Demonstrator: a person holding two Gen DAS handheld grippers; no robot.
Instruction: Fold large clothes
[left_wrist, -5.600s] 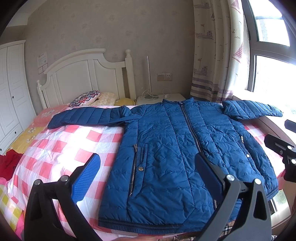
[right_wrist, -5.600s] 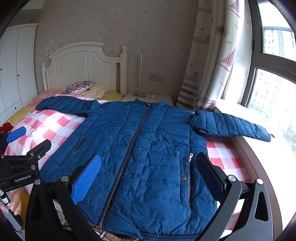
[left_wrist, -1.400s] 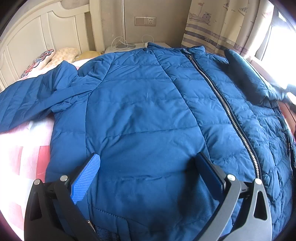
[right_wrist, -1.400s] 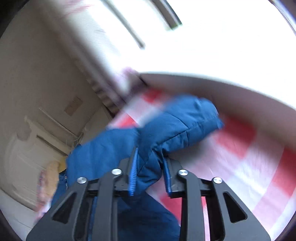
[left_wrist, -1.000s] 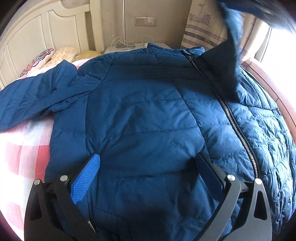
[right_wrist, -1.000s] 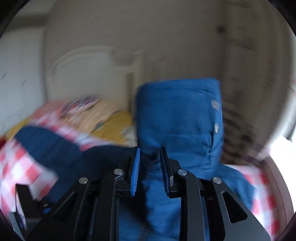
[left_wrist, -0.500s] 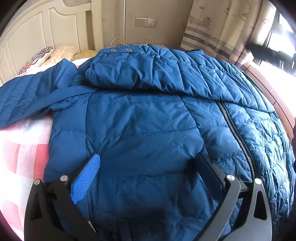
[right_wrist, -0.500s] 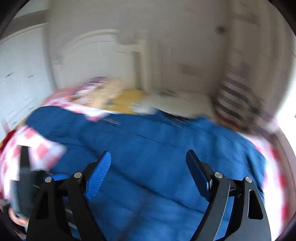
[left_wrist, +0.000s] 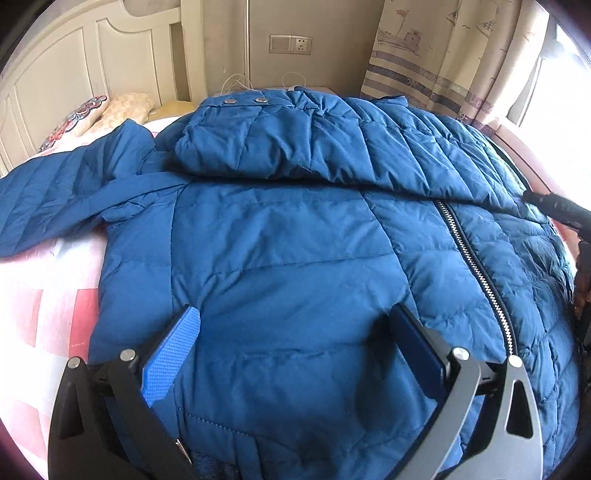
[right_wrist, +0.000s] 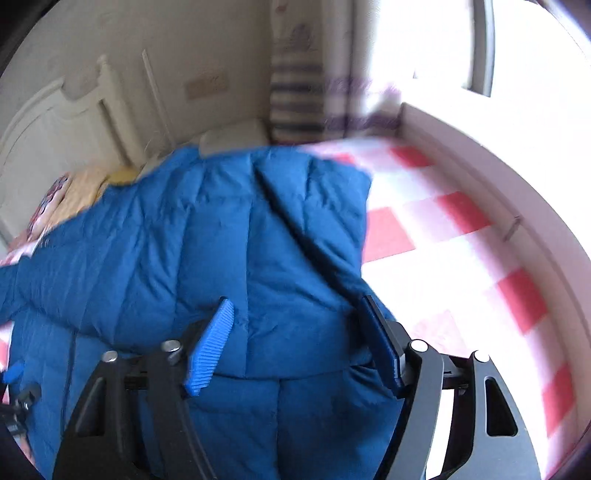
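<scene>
A blue quilted jacket (left_wrist: 288, 266) lies front up on the bed, zipper (left_wrist: 476, 269) closed. Its right sleeve (left_wrist: 295, 147) is folded across the chest, cuff snaps toward the left. The other sleeve (left_wrist: 62, 195) stretches out to the left. My left gripper (left_wrist: 291, 343) is open, low over the jacket's lower front. My right gripper (right_wrist: 299, 332) is open over the jacket's right shoulder (right_wrist: 258, 229); this view is blurred. The right gripper also shows at the right edge of the left wrist view (left_wrist: 569, 218).
The bed has a pink and white checked cover (right_wrist: 443, 236). A white headboard (left_wrist: 92, 74), pillows (left_wrist: 92, 114), a curtain (left_wrist: 436, 55) and a bright window (right_wrist: 461, 48) stand behind. A raised ledge (right_wrist: 535, 221) runs along the bed's right side.
My right gripper carried the right sleeve over the chest, let it go and opened, then swung back toward the right shoulder. My left gripper has stayed open over the lower front.
</scene>
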